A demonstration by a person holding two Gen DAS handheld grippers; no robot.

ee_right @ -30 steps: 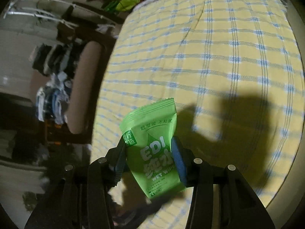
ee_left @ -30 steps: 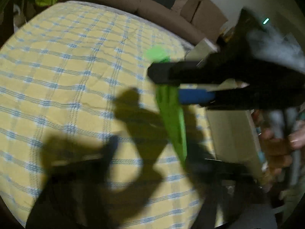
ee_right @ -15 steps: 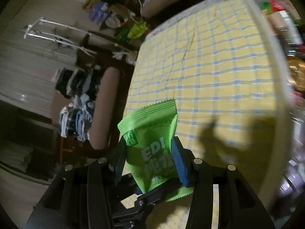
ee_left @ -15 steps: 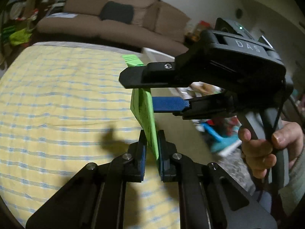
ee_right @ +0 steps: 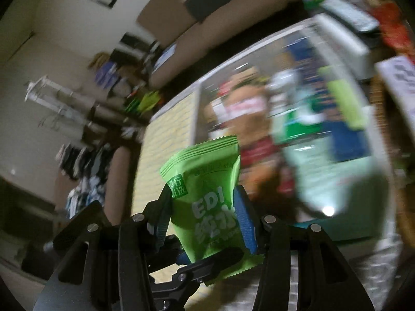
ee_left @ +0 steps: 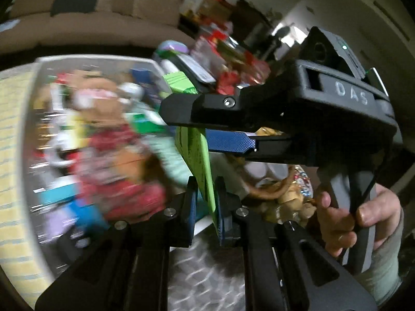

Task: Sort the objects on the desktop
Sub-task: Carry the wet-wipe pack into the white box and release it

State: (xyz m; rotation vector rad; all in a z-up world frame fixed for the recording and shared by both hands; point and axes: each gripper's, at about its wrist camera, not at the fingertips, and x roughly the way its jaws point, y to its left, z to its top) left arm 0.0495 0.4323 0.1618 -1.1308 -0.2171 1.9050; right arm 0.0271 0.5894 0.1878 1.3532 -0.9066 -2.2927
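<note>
Both the left gripper (ee_left: 205,202) and right gripper (ee_right: 205,223) have jaws clamped on the green packet (ee_right: 207,202), apparently a handover over the blurred bin (ee_left: 33,119); next, one should let go

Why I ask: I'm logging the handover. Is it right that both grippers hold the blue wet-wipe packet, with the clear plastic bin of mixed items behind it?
Not quite: the wet-wipe packet is green, not blue, as the right wrist view shows. Both the left gripper and the right gripper do grip it, and the clear plastic bin of mixed items lies behind.
</note>
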